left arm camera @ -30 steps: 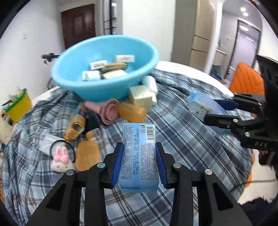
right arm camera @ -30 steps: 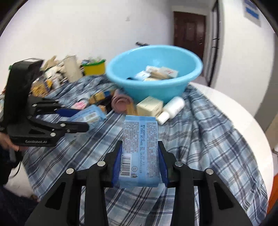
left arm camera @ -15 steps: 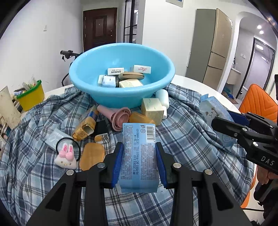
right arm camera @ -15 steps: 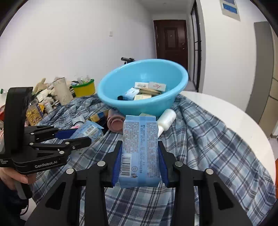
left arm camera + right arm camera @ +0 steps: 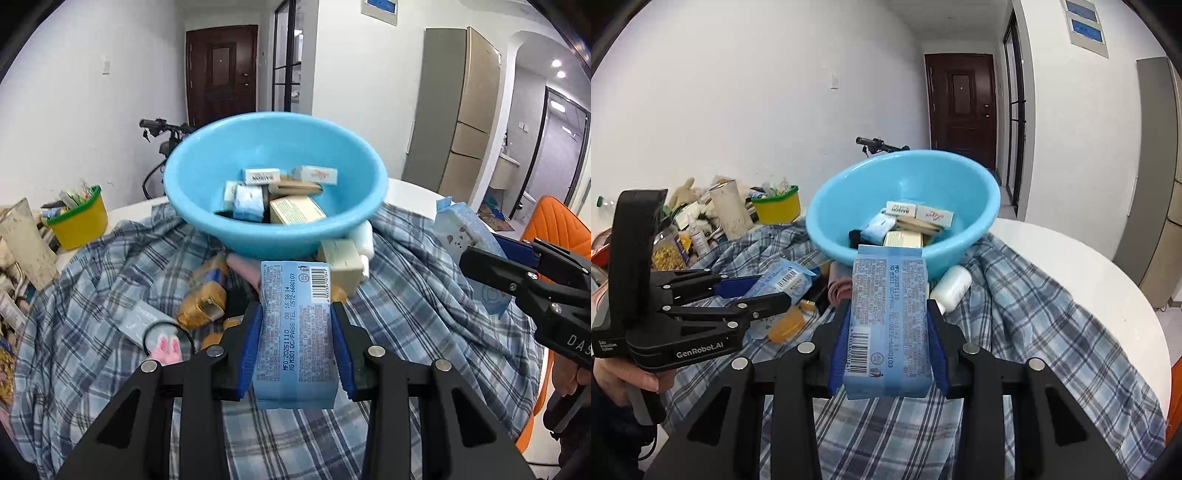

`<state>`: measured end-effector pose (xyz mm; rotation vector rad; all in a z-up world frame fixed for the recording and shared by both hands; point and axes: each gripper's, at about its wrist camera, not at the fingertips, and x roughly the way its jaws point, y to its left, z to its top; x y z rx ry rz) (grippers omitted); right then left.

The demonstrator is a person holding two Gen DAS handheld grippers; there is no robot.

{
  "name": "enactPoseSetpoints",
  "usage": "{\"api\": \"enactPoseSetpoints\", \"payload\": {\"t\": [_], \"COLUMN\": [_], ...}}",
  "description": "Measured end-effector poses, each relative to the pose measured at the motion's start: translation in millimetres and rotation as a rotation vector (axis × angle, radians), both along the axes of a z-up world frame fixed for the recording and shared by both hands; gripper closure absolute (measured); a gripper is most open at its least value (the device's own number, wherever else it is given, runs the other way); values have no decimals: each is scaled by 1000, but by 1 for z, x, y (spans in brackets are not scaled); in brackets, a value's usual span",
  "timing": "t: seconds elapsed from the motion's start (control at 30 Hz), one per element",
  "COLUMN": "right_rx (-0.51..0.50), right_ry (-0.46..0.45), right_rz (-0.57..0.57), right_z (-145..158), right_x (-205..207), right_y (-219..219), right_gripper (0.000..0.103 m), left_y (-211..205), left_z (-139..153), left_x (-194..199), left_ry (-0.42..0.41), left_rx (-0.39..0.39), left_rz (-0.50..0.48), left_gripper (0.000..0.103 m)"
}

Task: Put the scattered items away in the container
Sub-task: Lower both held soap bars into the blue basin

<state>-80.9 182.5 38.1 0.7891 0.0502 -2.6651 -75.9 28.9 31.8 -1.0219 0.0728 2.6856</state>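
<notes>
While both grippers, left (image 5: 297,347) and right (image 5: 888,341), are each clamping a blue pack, I am aiming over the bowl's (image 5: 369,166) near rim before letting go.

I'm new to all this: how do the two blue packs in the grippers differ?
The left gripper's pack shows its barcode at the far end; the right gripper's pack has its barcode at the near end, so its print runs the other way. Both are light blue, clamped between blue pads and aimed at the blue bowl.

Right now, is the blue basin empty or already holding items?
Holding items. The blue basin has several small boxes and packets lying in its bottom, well below the rim.
</notes>
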Motion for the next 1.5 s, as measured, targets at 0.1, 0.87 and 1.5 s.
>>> {"api": "enactPoseSetpoints", "payload": {"t": [0.1,0.87,1.5], "right_rx": [12,80,62], "right_ry": [14,65,-193], "right_rz": [-7,-128,-52], "right_z": [7,76,112], "right_x": [-12,-157,-273], "right_y": [-2,-2,-4], "right_gripper": [67,67,67], "left_y": [-2,4,6], "left_z": [11,96,134], "left_x": [-11,-172,-281], "left_ry": [22,69,-102], "left_rx": [-2,53,-3], "left_rz": [7,22,111], "left_gripper": [64,64,64]}}
